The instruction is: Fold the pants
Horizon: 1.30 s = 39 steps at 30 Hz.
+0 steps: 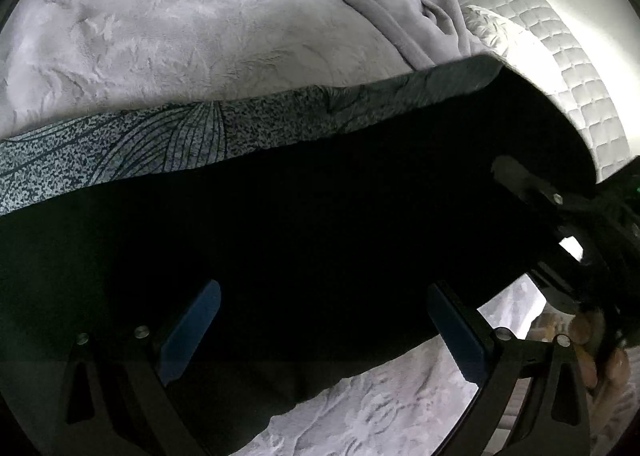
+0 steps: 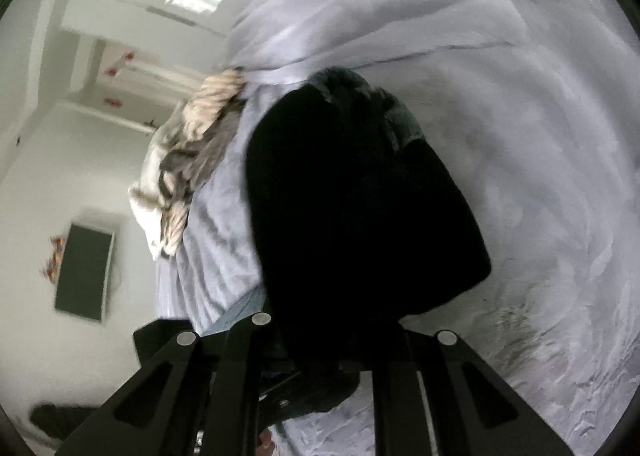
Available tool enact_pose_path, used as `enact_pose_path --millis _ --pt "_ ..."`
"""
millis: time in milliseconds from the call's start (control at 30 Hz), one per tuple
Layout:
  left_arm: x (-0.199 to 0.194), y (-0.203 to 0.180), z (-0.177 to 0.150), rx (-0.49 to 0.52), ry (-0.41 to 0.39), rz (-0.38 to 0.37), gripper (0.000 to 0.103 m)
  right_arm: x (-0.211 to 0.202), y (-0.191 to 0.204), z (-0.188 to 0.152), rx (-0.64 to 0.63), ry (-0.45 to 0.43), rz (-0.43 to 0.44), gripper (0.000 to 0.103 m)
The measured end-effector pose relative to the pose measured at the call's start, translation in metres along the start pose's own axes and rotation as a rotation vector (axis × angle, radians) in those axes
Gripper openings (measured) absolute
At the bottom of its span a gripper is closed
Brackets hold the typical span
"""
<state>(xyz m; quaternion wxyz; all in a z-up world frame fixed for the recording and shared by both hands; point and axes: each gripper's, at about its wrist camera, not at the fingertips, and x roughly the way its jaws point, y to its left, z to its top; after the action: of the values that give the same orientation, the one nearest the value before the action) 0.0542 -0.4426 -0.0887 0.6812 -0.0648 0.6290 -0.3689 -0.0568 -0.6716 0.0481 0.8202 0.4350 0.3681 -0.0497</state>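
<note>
Left wrist view: your left gripper (image 1: pixel 324 330) stands wide, blue pads (image 1: pixel 192 330) well apart, nothing pinched. The black pants (image 1: pixel 320 216) lie directly under and between the fingers, spread as a broad dark band across the bed. A patterned grey lining strip (image 1: pixel 160 144) runs along the pants' far edge, leaf-line print visible. Beyond it, a plush grey blanket (image 1: pixel 160 24) covers the bed, bunched into folds at upper right. A quilted white headboard (image 1: pixel 560 56) curves along the right side. The other tool sits at the pants' right end (image 1: pixel 532 184); a hand (image 1: pixel 600 352) shows at lower right, partly hidden by the frame.

Right wrist view: your right gripper (image 2: pixel 324 356) is narrow, fingers drawn near together, w/ black pants fabric (image 2: pixel 352 208) bunched between them; grip reads as holding the pants. Pads themselves are hidden by cloth. The pants hang up from the blanket (image 2: pixel 540 176) in a dark lump, lining showing at the top. Frame is motion-blurred. A striped beige cloth (image 2: pixel 188 152) lies at the bed's left edge. A dark wall screen (image 2: pixel 84 272) hangs on the white wall at left.
</note>
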Motion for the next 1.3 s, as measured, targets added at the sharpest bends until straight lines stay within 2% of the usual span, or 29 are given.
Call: enact_pose_path --millis 67,167,267,433,600,700,800,900,933,967,1033,1133,1167,1233,1300 --pt "-0.012 0.006 0.001 -0.045 0.005 -0.022 0.103 -0.003 0.016 -0.003 -0.054 -0.001 -0.007 0.014" --pt "-0.044 0.023 -0.002 -0.092 -0.039 -0.019 0.103 -0.008 0.048 -0.008 -0.141 -0.005 -0.005 0.014" --pt "-0.078 0.046 -0.008 -0.096 -0.076 0.016 0.103 -0.006 0.086 -0.019 -0.265 0.008 -0.027 0.014" --pt "-0.118 0.087 -0.021 -0.11 -0.092 0.068 0.103 0.01 0.137 -0.051 -0.436 0.046 -0.08 0.014" --pt "-0.159 0.136 -0.037 -0.17 -0.124 0.109 0.103 0.053 0.175 -0.099 -0.541 0.116 -0.137 0.015" --pt "-0.176 0.159 -0.043 -0.198 -0.13 0.138 0.103 0.087 0.183 -0.132 -0.585 0.169 -0.176 0.016" --pt "-0.194 0.18 -0.05 -0.212 -0.133 0.152 0.103 0.115 0.185 -0.167 -0.646 0.21 -0.251 0.019" --pt "-0.202 0.196 -0.058 -0.225 -0.121 0.152 0.103 0.138 0.191 -0.201 -0.732 0.215 -0.383 0.027" --pt "-0.205 0.2 -0.06 -0.235 -0.118 0.152 0.103 0.139 0.195 -0.211 -0.774 0.203 -0.426 0.035" --pt "-0.207 0.201 -0.06 -0.245 -0.121 0.147 0.103 0.144 0.202 -0.222 -0.841 0.193 -0.478 0.05" --pt "-0.213 0.206 -0.065 -0.26 -0.129 0.134 0.103 0.142 0.219 -0.257 -1.01 0.195 -0.529 0.064" --pt "-0.218 0.205 -0.067 -0.254 -0.134 0.122 0.103 0.13 0.239 -0.29 -1.183 0.206 -0.473 0.064" --pt "-0.218 0.201 -0.067 -0.244 -0.132 0.116 0.103 0.119 0.243 -0.298 -1.205 0.223 -0.432 0.064" --pt "-0.218 0.19 -0.063 -0.211 -0.124 0.098 0.103 0.101 0.241 -0.289 -1.122 0.251 -0.362 0.064" --pt "-0.214 0.178 -0.06 -0.179 -0.11 0.072 0.1 0.088 0.231 -0.263 -0.986 0.242 -0.343 0.064"
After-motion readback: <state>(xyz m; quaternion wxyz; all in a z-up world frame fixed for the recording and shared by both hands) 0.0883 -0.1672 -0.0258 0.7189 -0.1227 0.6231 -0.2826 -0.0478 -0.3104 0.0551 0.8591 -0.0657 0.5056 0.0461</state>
